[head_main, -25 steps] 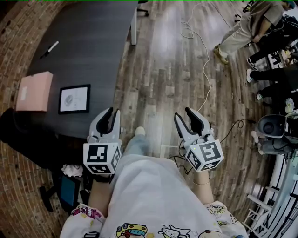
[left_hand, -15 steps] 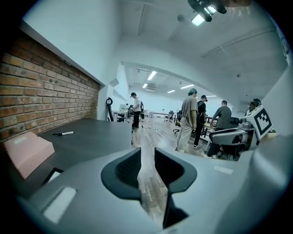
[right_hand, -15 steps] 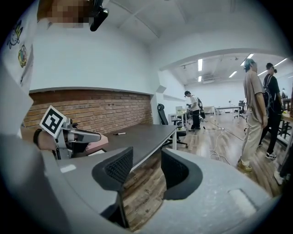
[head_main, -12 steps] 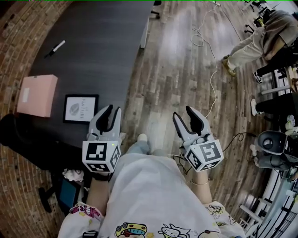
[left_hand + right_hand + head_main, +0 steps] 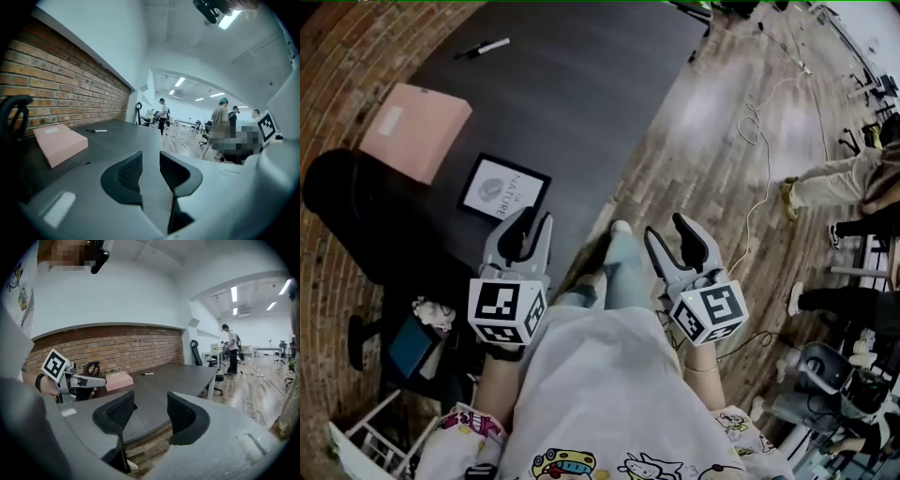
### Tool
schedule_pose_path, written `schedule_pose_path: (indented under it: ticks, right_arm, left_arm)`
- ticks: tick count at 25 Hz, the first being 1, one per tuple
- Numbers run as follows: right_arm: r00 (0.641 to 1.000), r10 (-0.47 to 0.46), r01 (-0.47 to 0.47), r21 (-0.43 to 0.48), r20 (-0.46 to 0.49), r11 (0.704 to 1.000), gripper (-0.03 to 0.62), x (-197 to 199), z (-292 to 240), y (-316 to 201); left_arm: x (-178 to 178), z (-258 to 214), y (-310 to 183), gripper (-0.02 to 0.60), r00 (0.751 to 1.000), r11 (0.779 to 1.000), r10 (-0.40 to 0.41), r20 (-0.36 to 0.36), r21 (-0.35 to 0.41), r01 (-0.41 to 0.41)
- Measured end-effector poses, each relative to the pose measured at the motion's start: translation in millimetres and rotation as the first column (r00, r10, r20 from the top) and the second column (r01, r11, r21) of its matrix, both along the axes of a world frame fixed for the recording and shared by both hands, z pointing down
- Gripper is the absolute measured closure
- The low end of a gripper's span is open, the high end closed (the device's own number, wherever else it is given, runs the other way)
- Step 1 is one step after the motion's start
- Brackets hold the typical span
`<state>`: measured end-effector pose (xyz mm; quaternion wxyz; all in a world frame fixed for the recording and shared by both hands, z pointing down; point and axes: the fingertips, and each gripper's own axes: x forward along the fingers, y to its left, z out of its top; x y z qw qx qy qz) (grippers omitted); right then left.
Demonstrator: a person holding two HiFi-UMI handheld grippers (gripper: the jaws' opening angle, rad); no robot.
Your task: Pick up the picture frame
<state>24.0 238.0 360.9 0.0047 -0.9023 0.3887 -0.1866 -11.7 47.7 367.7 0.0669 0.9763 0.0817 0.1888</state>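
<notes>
Held left gripper [image 5: 528, 220] and right gripper [image 5: 667, 230] empty at the table's [image 5: 600, 84] near edge, jaws just opened wide, presumably readying for the picture frame [image 5: 503, 188] lying flat on the table, untouched.

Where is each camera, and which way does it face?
Head view: on the head, steeply down at table, picture frame; left gripper, right gripper, legs show.
Left gripper view: on that gripper, along empty jaws just opened wider, across table.
Right gripper view: likewise, empty jaws opened wider, toward table; left gripper shows.
All share pink box, marker.
</notes>
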Motion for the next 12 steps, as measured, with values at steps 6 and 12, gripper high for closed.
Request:
schedule_pose_path:
  ticks: [6, 12]
  right_arm:
    - [0.959, -0.283, 0.283, -0.029, 0.010, 0.959, 0.363, 52.1, 2.1, -85.8]
    - [0.859, -0.512, 0.513, -0.040, 0.017, 0.858, 0.359, 94.5, 7.6, -155.0]
  left_arm:
    - [-1.9, 3.7, -62.1, 0.453, 0.964, 0.964, -0.265, 0.007, -0.016, 0.265]
    - [-16.3, 8.4, -110.8, 0.446, 0.847, 0.847, -0.531, 0.017, -0.018, 0.531]
